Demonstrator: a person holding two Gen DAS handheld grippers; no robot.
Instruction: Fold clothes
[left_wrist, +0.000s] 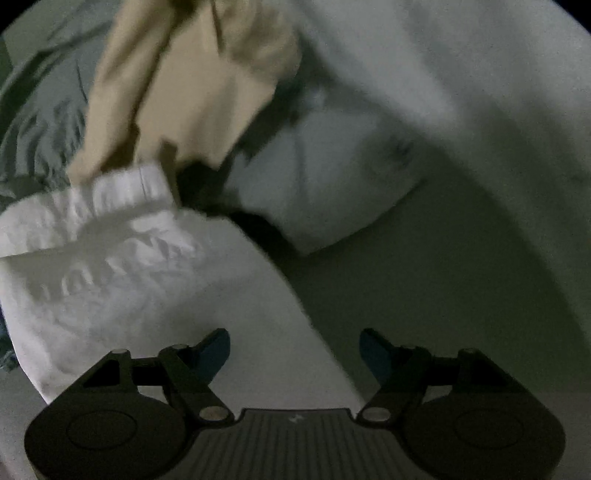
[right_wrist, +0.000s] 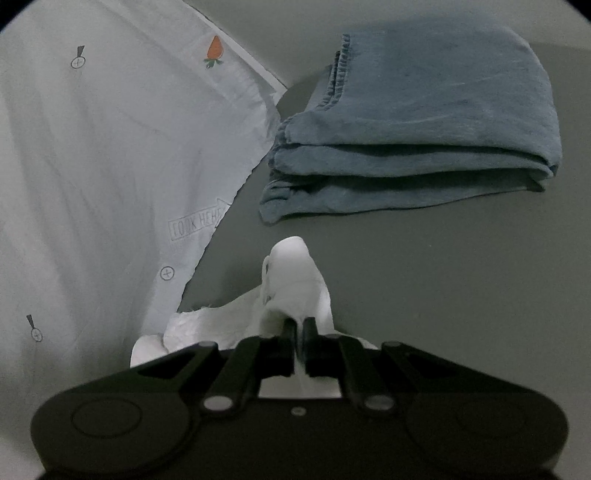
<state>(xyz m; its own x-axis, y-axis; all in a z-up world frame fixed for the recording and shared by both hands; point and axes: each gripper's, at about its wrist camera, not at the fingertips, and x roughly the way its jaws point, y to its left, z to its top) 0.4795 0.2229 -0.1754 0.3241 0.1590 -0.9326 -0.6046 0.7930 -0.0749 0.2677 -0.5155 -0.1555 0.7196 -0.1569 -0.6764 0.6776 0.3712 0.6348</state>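
Note:
In the right wrist view my right gripper is shut on a bunched white cloth that sticks up past the fingertips and trails to the left. In the left wrist view my left gripper is open and empty, its blue-padded fingers spread above a white garment with an elastic waistband. The garment lies to the left and under the gripper. A beige garment lies crumpled behind it. The view is blurred.
A folded blue-grey denim garment lies on the grey surface ahead of the right gripper. A white shirt with small printed carrots and icons covers the left. A pale garment and a green patterned fabric lie beyond the left gripper.

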